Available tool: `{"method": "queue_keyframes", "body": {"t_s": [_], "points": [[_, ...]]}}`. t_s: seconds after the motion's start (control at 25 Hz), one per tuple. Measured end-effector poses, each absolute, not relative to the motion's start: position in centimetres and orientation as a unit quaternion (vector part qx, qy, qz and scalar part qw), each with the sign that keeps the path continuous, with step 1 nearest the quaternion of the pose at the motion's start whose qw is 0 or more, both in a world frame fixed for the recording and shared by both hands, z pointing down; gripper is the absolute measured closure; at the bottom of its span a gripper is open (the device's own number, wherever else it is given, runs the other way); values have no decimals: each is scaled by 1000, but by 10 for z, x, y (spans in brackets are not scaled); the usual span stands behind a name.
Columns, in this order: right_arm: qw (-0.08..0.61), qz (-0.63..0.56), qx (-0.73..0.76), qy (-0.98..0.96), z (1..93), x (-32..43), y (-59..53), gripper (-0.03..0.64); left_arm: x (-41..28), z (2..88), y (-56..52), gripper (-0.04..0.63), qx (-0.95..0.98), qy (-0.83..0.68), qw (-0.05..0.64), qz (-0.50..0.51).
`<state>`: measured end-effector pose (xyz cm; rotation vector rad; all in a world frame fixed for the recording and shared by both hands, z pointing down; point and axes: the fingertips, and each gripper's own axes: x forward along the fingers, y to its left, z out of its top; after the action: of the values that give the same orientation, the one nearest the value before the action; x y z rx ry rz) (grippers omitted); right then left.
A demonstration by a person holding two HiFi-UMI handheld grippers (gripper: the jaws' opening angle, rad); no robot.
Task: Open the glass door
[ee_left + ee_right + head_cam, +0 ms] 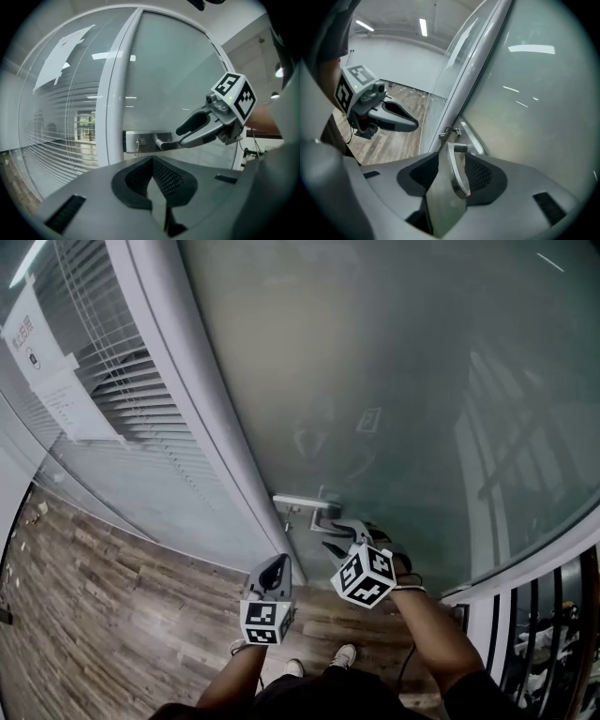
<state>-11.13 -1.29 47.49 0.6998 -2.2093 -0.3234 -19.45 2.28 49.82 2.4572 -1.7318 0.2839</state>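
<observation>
Likely-heavy glass door [394,381] is best taken at stiff lever handle [457,171], straddled by right gripper [180,137], jaws apart; left gripper [277,563] is closed, empty.

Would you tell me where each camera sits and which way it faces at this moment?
Head view: on the person's head, looking steeply down at the glass door and its door handle; both forearms, shoes, left tool and right tool show.
Left gripper view: rides the left tool, faces the door handle; own shut jaws below, right tool at right.
Right gripper view: rides the right tool, looks along the glass door; door handle between its open jaws, left tool at left.
Shared: all three show the door handle; each gripper view shows the other tool.
</observation>
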Motion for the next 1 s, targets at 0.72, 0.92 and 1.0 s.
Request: {"method": "queue_keyframes", "body": {"t_s": [0.72,0.92,1.0], "points": [[527,-128,145,-828,544,-136,-35,440,-204,512,25,592,801,-588,75,87],[522,-120,149,-831,545,-134,-36,529,-204,517,16,592,812,-573,78,86],[518,-118,150,-834,544,-136,-37,578,-203,518,13,592,815,-567,80,85]]}}
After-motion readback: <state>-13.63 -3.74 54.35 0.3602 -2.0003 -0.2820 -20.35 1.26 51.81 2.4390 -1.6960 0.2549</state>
